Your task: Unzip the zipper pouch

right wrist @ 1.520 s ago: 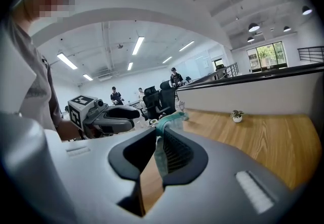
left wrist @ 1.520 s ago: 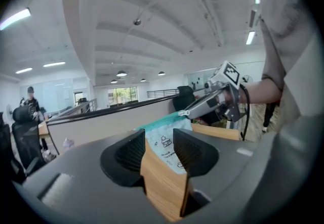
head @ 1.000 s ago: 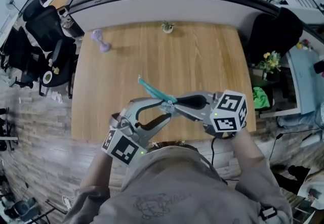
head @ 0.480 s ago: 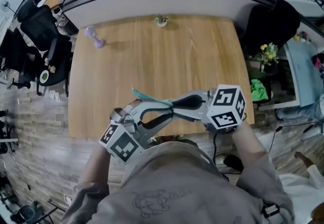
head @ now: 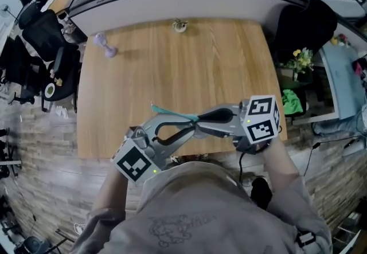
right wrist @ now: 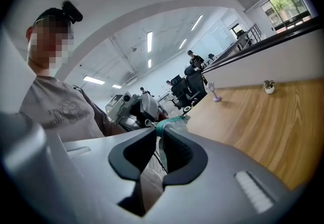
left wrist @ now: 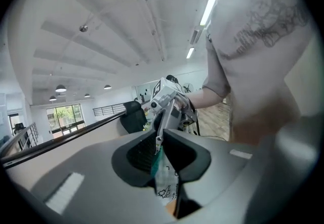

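The fingers of my left gripper have just been closing, and they now pinch the zipper pouch. Its clear printed film and teal edge are caught between the pads. The pouch hangs in the air between my 2 grippers, above the near edge of the desk and not resting on it. On the other side, the fingers of my right gripper are clamped on the teal zipper band, which sticks out just past the tips.

I judge the pouch to be very light, thin and floppy. The film looks slick, so it may slide or crumple under a pull. The zipper band should be the stiffer part and is the better place to hold. I would keep 1 grip on the band close to the slider and use the other on the pull tab. I cannot make out the slider itself in any view.

By my count there are 2 grippers, 1 zipper pouch and 1 desk. At the desk's far left lies 1 small purple dumbbell. At the middle of its far edge stands 1 small potted plant.
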Available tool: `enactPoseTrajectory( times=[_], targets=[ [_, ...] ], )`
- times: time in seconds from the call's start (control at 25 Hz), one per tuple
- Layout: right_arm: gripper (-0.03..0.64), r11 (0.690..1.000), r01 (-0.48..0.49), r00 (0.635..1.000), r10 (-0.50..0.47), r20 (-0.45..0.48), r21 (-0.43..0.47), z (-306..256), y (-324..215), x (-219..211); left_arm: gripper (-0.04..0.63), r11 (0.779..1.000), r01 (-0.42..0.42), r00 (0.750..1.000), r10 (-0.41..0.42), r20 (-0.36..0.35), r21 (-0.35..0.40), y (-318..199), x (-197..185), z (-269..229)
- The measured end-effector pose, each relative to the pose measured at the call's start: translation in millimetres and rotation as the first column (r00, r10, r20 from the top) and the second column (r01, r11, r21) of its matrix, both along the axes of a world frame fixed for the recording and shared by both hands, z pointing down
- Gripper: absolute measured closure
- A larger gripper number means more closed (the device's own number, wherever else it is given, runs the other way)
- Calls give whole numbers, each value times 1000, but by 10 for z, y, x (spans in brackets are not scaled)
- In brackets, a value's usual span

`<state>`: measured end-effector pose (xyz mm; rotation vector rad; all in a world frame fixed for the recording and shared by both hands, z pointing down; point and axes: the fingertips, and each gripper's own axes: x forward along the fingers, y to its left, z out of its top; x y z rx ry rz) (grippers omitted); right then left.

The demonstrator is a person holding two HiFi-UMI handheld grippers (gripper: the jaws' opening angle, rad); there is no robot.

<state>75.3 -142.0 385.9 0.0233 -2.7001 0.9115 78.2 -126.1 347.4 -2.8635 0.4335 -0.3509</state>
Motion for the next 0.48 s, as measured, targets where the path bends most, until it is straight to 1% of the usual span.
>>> enactPoseTrajectory(
  times=[0.12,0.32,0.4,0.48],
  targets=[
    [565,1000,-14,1000,14,6,1,-31,-20,61,551,1000,14,999,-13,-39,18,-25,12,-42],
    [566,999,-50,999,51,14,-7,-51,-75,150,554,999,51,996,-50,-70,11,-112,-99,-25],
    [566,998,-66,998,66,17,-7,-67,-96,185,554,997,80,995,-81,-65,-11,-160,-185,29],
    [566,996,-86,996,87,25,-10,-99,-110,233,554,989,137,988,-141,-60,-64,-214,-327,109]
  ],
)
